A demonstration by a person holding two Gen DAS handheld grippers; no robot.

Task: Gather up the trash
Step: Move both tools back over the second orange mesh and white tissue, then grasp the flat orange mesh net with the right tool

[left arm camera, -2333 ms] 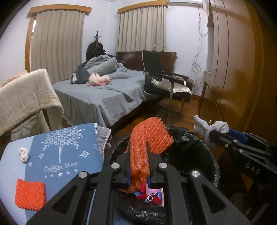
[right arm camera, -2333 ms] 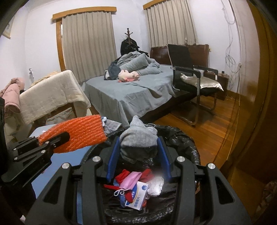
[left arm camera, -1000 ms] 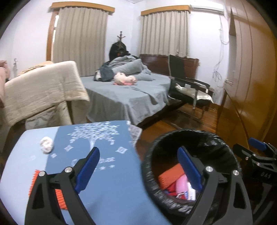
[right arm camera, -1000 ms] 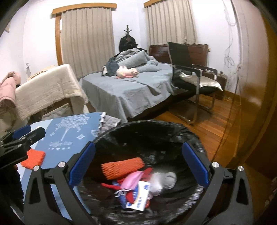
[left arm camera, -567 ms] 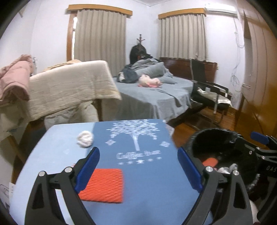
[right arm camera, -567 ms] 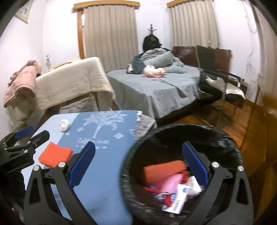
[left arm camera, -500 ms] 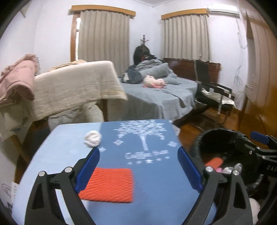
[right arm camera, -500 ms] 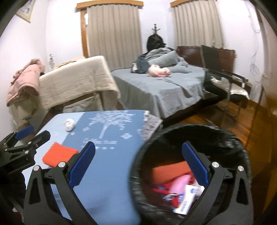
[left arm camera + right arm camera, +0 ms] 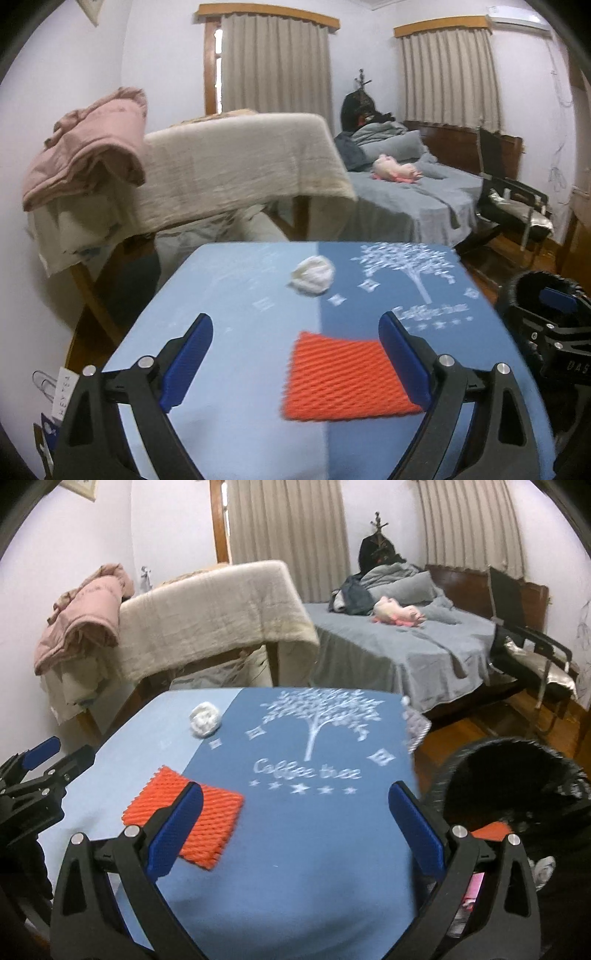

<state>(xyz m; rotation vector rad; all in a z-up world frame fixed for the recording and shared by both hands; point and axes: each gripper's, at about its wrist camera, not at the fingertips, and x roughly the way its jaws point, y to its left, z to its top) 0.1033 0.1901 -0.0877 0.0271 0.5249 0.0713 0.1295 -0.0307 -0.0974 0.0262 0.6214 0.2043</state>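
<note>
An orange foam net [image 9: 347, 376] [image 9: 207, 812] lies flat on the blue tablecloth [image 9: 240, 369] [image 9: 303, 849]. Farther back sits a crumpled white paper ball [image 9: 313, 275] [image 9: 205, 718]. My left gripper [image 9: 295, 354] hangs open over the cloth, the net just inside its right finger. My right gripper [image 9: 293, 823] is open too, with the net partly behind its left finger. A bin with a black bag [image 9: 517, 786] [image 9: 535, 291] stands off the table's right edge; orange, pink and white rubbish shows inside it.
A rack draped with a beige blanket [image 9: 236, 166] and pink bedding [image 9: 88, 140] stands behind the table. A grey bed [image 9: 406, 646] and a black chair [image 9: 532, 646] fill the back right. Wooden floor [image 9: 480, 723] lies between bed and bin.
Both grippers let go of their trash into the bin and opened. They then swung left from the bin to the table, so the net and paper ball are now in front of them.
</note>
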